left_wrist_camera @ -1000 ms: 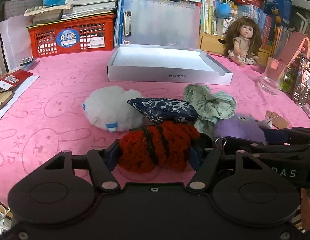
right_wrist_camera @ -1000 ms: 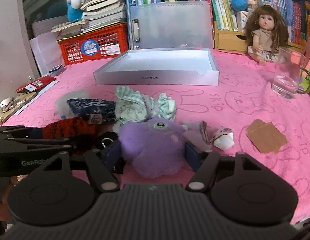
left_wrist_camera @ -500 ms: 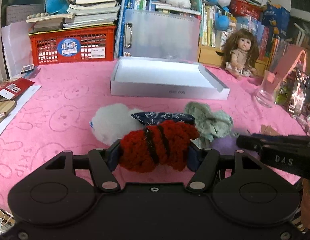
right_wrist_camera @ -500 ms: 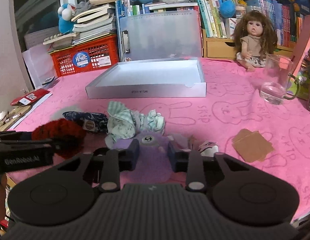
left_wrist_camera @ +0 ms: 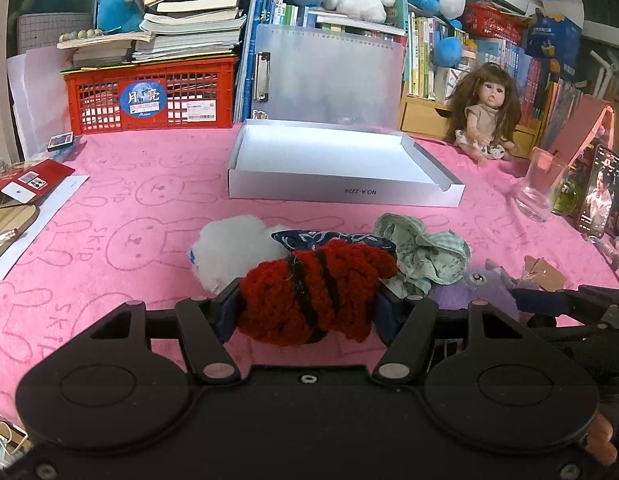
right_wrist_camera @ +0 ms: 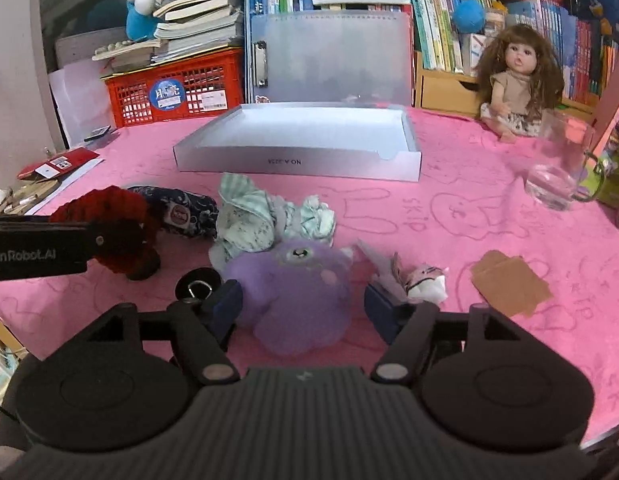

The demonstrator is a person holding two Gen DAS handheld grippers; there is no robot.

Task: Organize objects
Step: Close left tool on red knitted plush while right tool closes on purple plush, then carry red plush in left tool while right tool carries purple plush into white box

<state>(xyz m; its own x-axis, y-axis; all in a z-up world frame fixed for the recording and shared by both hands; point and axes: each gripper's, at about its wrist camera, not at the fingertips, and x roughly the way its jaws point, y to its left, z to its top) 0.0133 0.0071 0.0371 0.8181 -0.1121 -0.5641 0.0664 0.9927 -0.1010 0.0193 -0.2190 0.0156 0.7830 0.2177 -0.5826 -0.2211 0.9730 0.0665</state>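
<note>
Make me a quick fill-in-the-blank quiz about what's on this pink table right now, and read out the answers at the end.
1. The left gripper is closed on a knitted toy that is mostly ____ with black stripes.
2. The purple plush sits between the fingers of the ____ gripper.
3. The shallow white box behind the pile has ____ inside it.
4. The doll sits beside a clear ____.

Answers: red; right; nothing; glass

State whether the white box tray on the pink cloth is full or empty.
Empty. The white box tray shows only its bare white floor; the soft toys lie outside it.
</note>
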